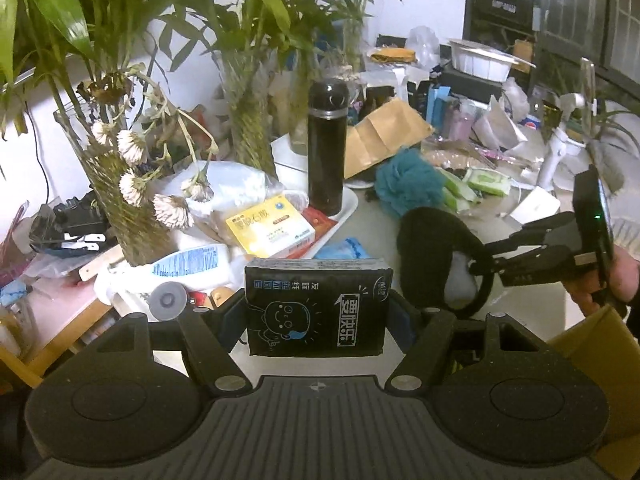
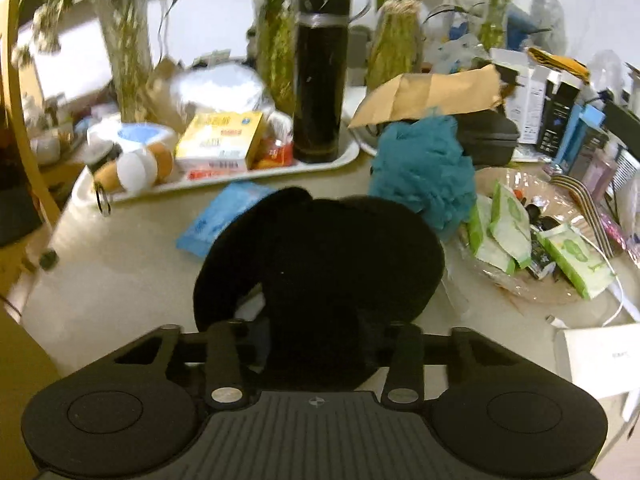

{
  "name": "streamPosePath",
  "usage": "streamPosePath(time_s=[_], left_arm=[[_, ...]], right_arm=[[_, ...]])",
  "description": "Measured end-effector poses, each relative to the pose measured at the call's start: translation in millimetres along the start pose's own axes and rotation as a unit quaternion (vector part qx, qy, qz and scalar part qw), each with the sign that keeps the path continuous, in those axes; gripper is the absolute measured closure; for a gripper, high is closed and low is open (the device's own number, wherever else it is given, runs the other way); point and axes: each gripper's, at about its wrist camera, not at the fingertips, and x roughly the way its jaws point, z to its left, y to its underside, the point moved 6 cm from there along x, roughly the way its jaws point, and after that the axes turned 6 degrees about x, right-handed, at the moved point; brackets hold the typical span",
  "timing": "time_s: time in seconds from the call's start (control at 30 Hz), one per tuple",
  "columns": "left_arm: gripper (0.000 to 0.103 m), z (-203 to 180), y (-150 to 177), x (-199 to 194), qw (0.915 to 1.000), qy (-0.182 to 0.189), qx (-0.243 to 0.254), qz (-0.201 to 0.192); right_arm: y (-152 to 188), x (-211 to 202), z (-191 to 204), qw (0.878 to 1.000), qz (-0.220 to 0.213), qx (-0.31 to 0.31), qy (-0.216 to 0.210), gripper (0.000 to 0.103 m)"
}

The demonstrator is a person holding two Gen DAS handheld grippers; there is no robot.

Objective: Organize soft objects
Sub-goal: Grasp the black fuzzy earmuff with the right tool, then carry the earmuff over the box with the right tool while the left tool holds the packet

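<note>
My left gripper [image 1: 318,316] is shut on a black tissue pack [image 1: 316,304] with white print, held flat above the table between both fingers. A black plush item [image 1: 436,256], round and fluffy with a pale inside, hangs just right of the pack. My right gripper [image 1: 478,266] comes in from the right, held by a hand [image 1: 624,280], and pinches that item's edge. In the right wrist view the black plush item [image 2: 320,256] fills the middle and hides the fingertips of my right gripper [image 2: 316,336]. A teal bath pouf [image 1: 406,188] [image 2: 424,168] lies behind it.
A white tray [image 2: 332,164] holds a black flask [image 1: 326,148] [image 2: 320,72] and a yellow box [image 1: 268,228]. A blue packet [image 2: 224,216] lies on the table. Right: a basket [image 2: 520,288] of green wipes. Left: glass vases [image 1: 120,200]. A cardboard box [image 1: 592,360] stands near right.
</note>
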Motion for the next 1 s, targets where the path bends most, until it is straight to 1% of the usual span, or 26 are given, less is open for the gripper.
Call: streamPosePath(time_s=[0.1,0.17,0.23,0.43,0.5,0.63,0.83,1.0], left_arm=[[0.033,-0.3,1.9,-2.9,1.0000,-0.003,0.000,-0.004],[0.033,-1.8,2.4,-5.4,0.9999,-0.009,0.004,-0.008],[0.033,-4.9,2.5,-9.6,0.9996,-0.017,0.017,-0.015],[0.033,-8.9,1.3,-18.5,0.9994,-0.012,0.022,-0.024],[0.033,-9.3,0.8,-20.8,0.9995,-0.007,0.019,-0.023],[0.033,-13.4,-0.3,-29.3,0.9994,0.006,0.022,-0.024],[0.033,-28.2,1.0,-43.2,0.9982,0.044,0.031,-0.028],[0.033,-47.4,4.6,-52.6,0.9953,0.083,0.046,-0.021]], right_arm=[[-4.1,-13.3,-6.8,0.999,-0.023,0.022,0.006,0.081],[-7.9,-19.7,-11.7,0.999,-0.034,0.037,0.007,0.085],[-11.4,-26.7,-18.2,0.998,-0.045,0.053,0.010,0.087],[-24.9,-55.2,-31.7,0.992,-0.085,0.091,0.007,0.090],[-30.2,-66.6,-31.3,0.991,-0.099,0.086,0.013,0.090],[-37.5,-93.8,-25.4,0.991,-0.119,0.056,0.023,0.090],[-40.2,-143.0,-5.4,0.990,-0.141,0.015,0.023,0.090],[-36.2,-182.1,10.3,0.987,-0.157,0.012,0.014,0.090]])
